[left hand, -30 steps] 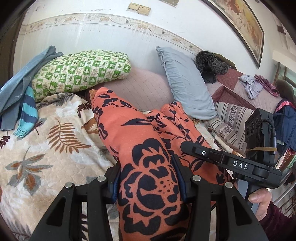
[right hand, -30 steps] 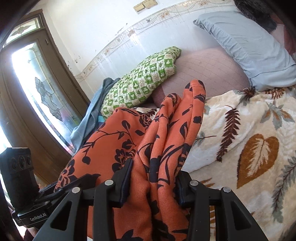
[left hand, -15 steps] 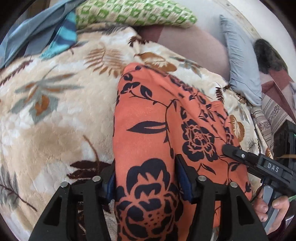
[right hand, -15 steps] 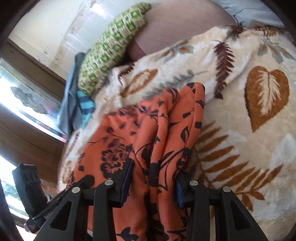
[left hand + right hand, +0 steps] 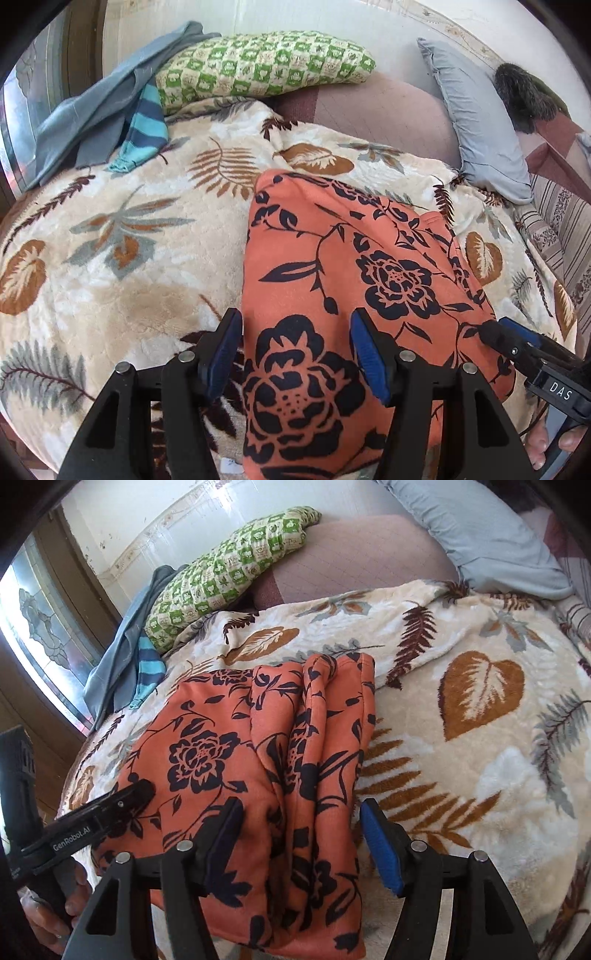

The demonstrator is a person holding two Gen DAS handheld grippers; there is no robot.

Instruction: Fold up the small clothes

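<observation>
An orange garment with black flowers (image 5: 332, 280) lies folded flat on the leaf-patterned blanket (image 5: 122, 258). It also shows in the right wrist view (image 5: 236, 753), with bunched folds along its right side. My left gripper (image 5: 295, 354) is open, its jaws standing on either side of the garment's near left part. My right gripper (image 5: 301, 838) is open over the garment's near right edge. The right gripper also shows at the right of the left wrist view (image 5: 517, 343), and the left gripper at the left of the right wrist view (image 5: 122, 801).
A green checked pillow (image 5: 258, 66) and a grey-blue pillow (image 5: 476, 122) lie at the bed's head. Grey and striped blue clothes (image 5: 110, 118) are piled at the far left. A glass door (image 5: 40, 613) stands left of the bed.
Both grippers lowered the lifted garment onto the blanket and opened, letting it go. It now lies flat instead of hanging from the jaws.
</observation>
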